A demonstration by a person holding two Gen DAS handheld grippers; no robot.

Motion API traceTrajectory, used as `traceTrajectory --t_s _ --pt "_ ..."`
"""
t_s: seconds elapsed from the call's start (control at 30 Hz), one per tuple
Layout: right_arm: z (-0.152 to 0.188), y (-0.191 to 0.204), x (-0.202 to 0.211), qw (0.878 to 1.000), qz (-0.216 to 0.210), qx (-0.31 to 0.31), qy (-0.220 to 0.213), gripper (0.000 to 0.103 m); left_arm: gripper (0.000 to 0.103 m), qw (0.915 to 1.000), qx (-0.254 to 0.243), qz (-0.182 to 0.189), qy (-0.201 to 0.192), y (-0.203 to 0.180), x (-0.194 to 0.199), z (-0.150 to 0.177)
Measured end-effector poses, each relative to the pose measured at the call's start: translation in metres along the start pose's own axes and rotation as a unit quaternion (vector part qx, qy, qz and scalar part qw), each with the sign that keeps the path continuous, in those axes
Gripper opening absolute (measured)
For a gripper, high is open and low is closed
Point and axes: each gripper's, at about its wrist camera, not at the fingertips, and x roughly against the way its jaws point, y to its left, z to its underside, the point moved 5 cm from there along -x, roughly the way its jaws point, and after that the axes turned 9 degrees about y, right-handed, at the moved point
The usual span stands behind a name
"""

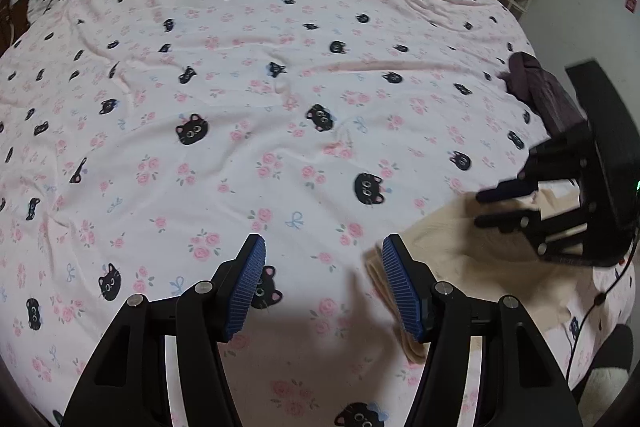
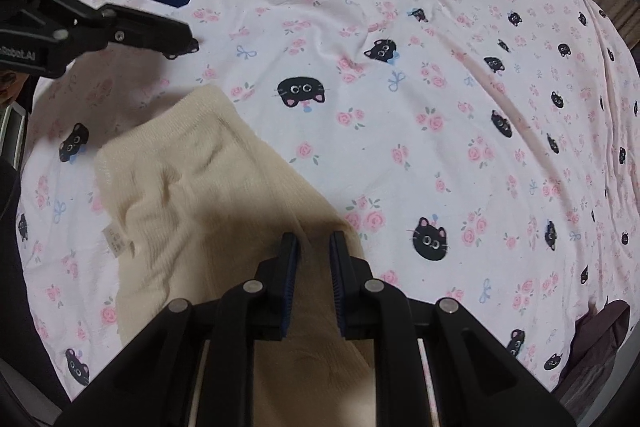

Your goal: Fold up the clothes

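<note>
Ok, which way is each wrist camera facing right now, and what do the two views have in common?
Left wrist: sits behind the open left gripper, looking across the cat-print bedsheet; the right gripper shows at right over the cream garment.
Right wrist: sits behind the right gripper, looking down at the cream garment; the left gripper shows upper left.
Shared: bedsheet, cream garment, a dark garment at the bed's edge, each other's gripper.

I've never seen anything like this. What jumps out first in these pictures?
The pink bedsheet printed with black cat faces and roses fills both views. A cream knitted garment lies on it near the front edge, with the right tongs over it, their jaws nearly together with a narrow gap. The left tongs hang wide open above the sheet, and a dark purple garment lies at the bed's edge.
</note>
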Motion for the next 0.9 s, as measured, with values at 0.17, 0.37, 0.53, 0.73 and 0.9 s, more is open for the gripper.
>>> traceTrajectory --t_s 0.17,0.37,0.53,0.73,0.9 --pt "0.010 -0.005 0.026 0.999 -0.036 0.020 -0.015 0.019 0.056 0.9967 -0.074 0.029 0.016 -0.036 -0.001 0.008" --pt "0.023 -0.006 0.020 0.997 -0.059 0.047 0.015 0.019 0.056 0.9854 -0.161 0.038 0.040 -0.080 -0.007 0.023" --pt "0.024 -0.001 0.001 0.996 -0.058 0.062 0.039 0.019 0.056 0.9823 -0.176 0.030 0.056 -0.084 -0.013 0.028" --pt "0.025 0.002 -0.013 0.994 -0.056 0.075 0.060 0.011 0.056 0.9846 -0.161 0.015 0.068 -0.070 -0.018 0.029" --pt "0.025 0.001 -0.004 0.993 -0.066 0.079 0.054 0.004 0.056 0.9854 -0.156 0.009 0.068 -0.067 -0.019 0.028"
